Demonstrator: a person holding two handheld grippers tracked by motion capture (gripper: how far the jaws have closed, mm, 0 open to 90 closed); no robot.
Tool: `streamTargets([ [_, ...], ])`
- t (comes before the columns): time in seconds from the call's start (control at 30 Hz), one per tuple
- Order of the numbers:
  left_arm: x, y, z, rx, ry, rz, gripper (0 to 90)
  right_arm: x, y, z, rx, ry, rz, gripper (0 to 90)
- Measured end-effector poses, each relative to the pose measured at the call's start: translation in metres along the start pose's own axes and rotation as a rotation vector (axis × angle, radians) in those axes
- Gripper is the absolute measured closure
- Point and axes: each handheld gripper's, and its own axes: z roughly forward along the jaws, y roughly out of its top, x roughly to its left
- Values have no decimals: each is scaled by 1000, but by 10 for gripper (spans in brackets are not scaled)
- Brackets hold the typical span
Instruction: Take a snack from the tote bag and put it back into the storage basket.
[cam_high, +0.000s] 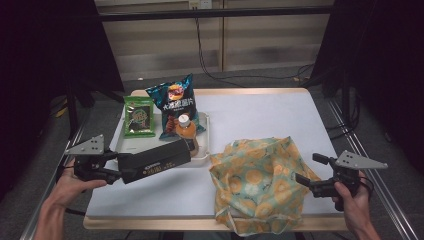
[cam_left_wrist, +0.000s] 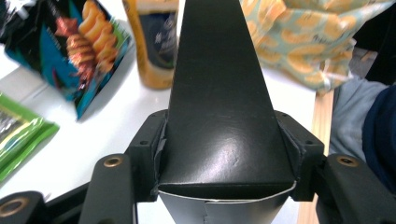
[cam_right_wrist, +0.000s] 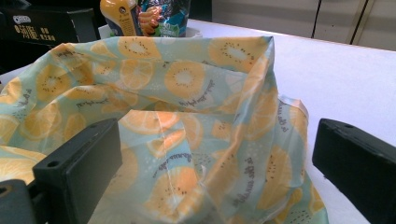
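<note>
Your left hand-held gripper (cam_high: 119, 167) clamps one end of the long black box (cam_high: 157, 161), which juts out ahead of it toward the orange-print bag (cam_high: 257, 182). Your right hand-held gripper (cam_high: 301, 180) stands wide open, its jaws on either side of the bag's edge.

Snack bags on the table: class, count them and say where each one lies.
2. The green snack bag lies at the tray's far left; the blue chips bag leans beside it, behind the orange bottle. The fruit-print bag could hide more.
</note>
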Motion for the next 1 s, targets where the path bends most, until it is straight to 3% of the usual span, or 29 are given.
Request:
streamTargets([
  [0.2,16,0,-10,49,26,-13,432,-1,-1,-1,-5,-8,10,6],
  [0.43,33,4,-10,95,35,-25,432,-3,-2,-4,-2,-15,11,6],
  [0.5,40,4,-9,74,34,-38,433,-3,-3,-4,-1,-12,6,6],
  [0.63,48,6,-8,114,41,-38,433,-3,-3,-5,2,-9,10,7],
  [1.0,69,15,-7,144,70,-57,433,-4,-5,-3,12,1,12,13],
])
